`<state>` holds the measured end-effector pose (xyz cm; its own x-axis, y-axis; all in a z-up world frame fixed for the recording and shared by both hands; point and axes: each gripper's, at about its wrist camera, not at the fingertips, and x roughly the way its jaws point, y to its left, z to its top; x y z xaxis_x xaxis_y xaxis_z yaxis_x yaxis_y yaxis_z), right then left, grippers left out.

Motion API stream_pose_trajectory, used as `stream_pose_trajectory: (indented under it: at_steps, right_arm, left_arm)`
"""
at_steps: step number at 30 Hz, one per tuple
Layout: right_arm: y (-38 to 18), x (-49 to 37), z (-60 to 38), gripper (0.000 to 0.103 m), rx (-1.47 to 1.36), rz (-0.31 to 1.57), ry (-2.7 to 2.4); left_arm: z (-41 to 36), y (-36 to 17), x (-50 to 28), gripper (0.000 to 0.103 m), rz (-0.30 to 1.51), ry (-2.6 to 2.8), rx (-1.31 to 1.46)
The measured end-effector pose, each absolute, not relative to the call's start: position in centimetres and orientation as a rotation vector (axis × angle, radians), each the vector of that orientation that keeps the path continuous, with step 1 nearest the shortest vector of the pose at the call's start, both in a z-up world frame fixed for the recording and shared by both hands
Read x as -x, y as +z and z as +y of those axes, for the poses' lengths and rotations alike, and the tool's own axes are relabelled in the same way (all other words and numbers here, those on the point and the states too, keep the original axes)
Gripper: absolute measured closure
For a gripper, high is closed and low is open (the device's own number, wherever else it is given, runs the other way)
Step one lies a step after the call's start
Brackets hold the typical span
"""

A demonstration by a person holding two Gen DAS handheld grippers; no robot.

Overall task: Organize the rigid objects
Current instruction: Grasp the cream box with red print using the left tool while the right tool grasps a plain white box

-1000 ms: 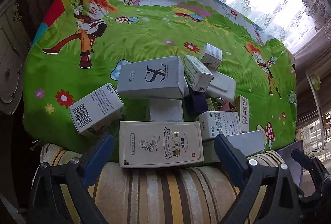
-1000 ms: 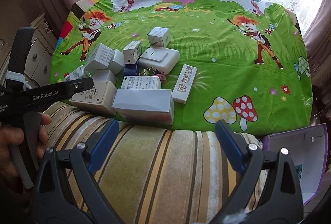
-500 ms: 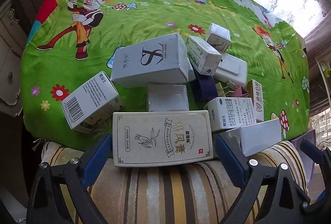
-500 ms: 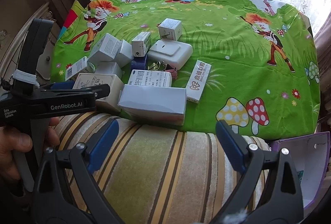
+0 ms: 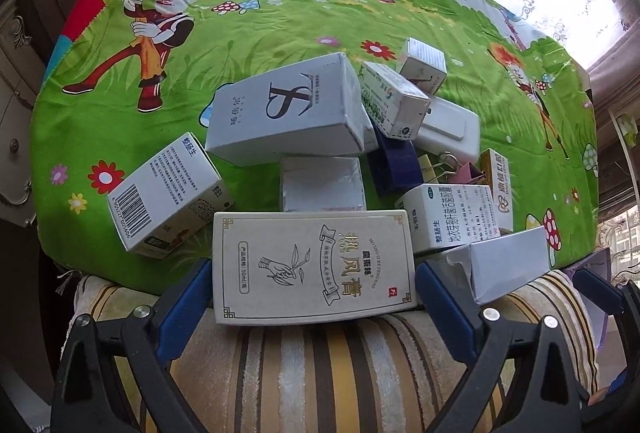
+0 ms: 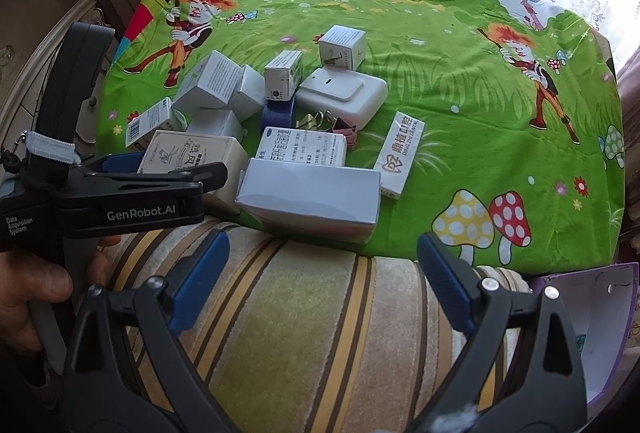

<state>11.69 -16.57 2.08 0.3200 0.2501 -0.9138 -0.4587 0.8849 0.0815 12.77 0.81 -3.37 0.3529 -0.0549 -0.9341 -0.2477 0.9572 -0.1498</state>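
Having closed in since a second ago, straddling the cream ointment box [image 5: 314, 269] at the cloth's near edge with left gripper [image 5: 313, 287] spread wide, right gripper [image 6: 323, 265] idling open, needing only a squeeze.

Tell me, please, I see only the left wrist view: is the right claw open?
Observer: Yes, the right claw is open, with nothing between its fingers.
Operator: Where is it?
Observer: Over the striped cushion, short of the grey box.
Operator: What holds the left claw?
Observer: A hand grips its handle, low on the left of the right wrist view.
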Motion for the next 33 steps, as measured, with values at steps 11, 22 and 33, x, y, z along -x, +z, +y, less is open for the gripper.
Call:
stream_pose_trajectory:
  at_steps: [11, 22, 33]
  right_arm:
    - [1.3, -12.0, -15.1, 0.007, 0.233, 1.172, 0.478]
    - [0.4, -13.1, -13.1, 0.004, 0.274, 1.169, 0.458]
    - [-1.0, -14.7, -12.2, 0.003, 0.276, 1.181, 0.431]
  left_arm:
    - [2.4, -3.3, -12.1, 0.003, 1.187, 0.113, 0.413]
    - [2.2, -3.2, -13.5, 0.000, 1.213, 0.148, 0.427]
    - [1.9, -3.4, -14.1, 0.000, 1.221, 0.174, 0.426]
